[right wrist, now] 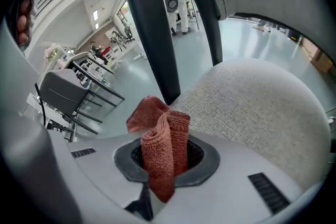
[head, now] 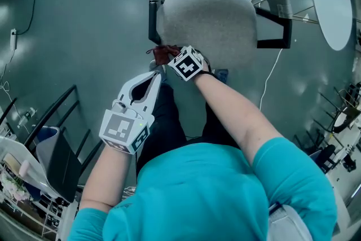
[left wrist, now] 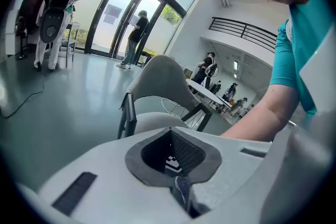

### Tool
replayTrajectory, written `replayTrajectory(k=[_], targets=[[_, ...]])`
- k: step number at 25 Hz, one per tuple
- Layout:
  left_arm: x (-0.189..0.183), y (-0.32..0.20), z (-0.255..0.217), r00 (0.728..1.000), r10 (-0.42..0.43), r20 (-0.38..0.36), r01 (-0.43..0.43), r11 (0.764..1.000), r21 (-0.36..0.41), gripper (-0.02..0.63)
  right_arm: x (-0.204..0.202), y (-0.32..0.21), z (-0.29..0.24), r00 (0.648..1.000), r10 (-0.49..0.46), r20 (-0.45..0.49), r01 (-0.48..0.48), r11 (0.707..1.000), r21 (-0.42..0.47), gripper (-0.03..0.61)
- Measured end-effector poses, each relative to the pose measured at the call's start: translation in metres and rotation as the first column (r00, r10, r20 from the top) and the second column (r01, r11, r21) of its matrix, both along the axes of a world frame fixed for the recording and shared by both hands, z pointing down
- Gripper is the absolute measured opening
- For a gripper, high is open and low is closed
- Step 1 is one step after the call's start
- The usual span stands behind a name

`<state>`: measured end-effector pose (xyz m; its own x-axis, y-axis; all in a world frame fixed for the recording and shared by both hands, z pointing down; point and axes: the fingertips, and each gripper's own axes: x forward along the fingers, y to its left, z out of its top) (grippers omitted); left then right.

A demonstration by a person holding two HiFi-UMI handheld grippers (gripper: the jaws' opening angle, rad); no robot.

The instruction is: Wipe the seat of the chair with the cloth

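We hold the red cloth (right wrist: 161, 139) in our right gripper (right wrist: 167, 165), fingers clenched on the folded fabric, which bunches up beyond the fingertips. The grey seat (right wrist: 252, 107) of the chair spreads ahead and to the right of those fingers, and a black armrest post (right wrist: 152, 34) rises just past them. Our left gripper (head: 153, 74) waits behind the right one, short of the seat, its fingers pressed together on nothing
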<state>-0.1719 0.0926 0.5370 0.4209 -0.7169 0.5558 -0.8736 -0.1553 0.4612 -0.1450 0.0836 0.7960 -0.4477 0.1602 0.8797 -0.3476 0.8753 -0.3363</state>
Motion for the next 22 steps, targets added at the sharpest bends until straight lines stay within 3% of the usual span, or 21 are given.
replayTrajectory(k=[22], targets=[[0.055, -0.032, -0.001, 0.998, 0.059, 0.020, -0.059, 0.998, -0.006, 0.004, 0.056, -0.022, -0.004, 0.998, 0.053, -0.025, -0.052, 0.998, 0.024, 0.054]])
